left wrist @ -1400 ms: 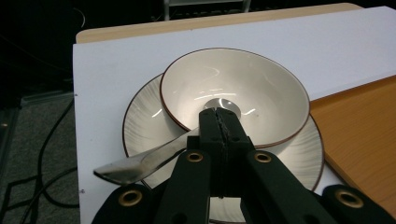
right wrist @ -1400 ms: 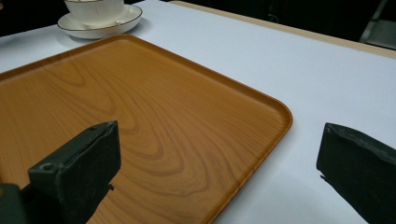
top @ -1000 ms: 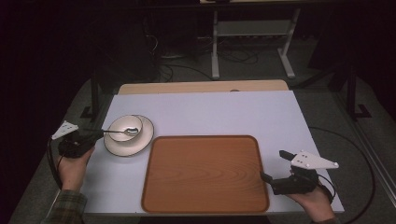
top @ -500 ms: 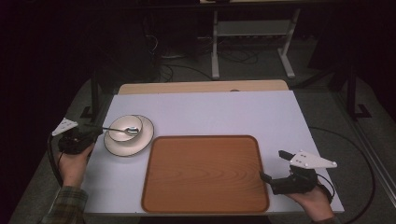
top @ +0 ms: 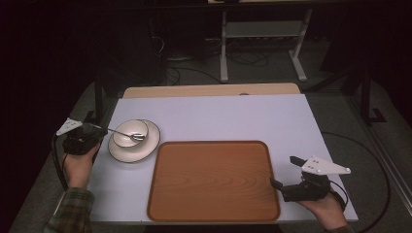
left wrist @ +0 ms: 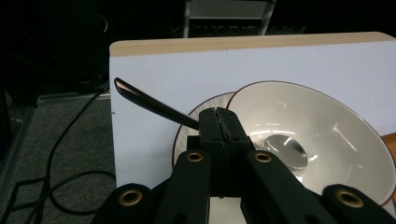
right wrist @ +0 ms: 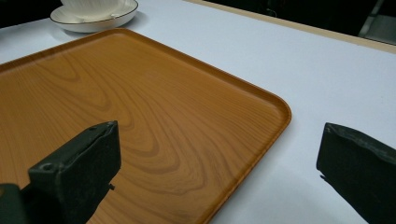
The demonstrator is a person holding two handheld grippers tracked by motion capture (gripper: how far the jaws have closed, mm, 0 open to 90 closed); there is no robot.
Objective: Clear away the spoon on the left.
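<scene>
Clamping a slim metal spoon (top: 121, 133) by its handle, the left gripper (top: 97, 130) holds its tip in the white bowl (top: 130, 133) at left of frame; the right gripper (top: 282, 177) rests with jaws apart at the brown wooden tray's (top: 214, 179) lower-right corner.

Metal spoon (top: 125, 134) tilted, tip in white bowl (top: 130, 134) (on saucer (top: 145, 149)).

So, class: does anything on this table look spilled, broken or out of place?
Nothing stands out. The bowl sits upright on its plate, the tray lies flat and bare, and the left gripper holds a spoon over the bowl. No spills.
</scene>
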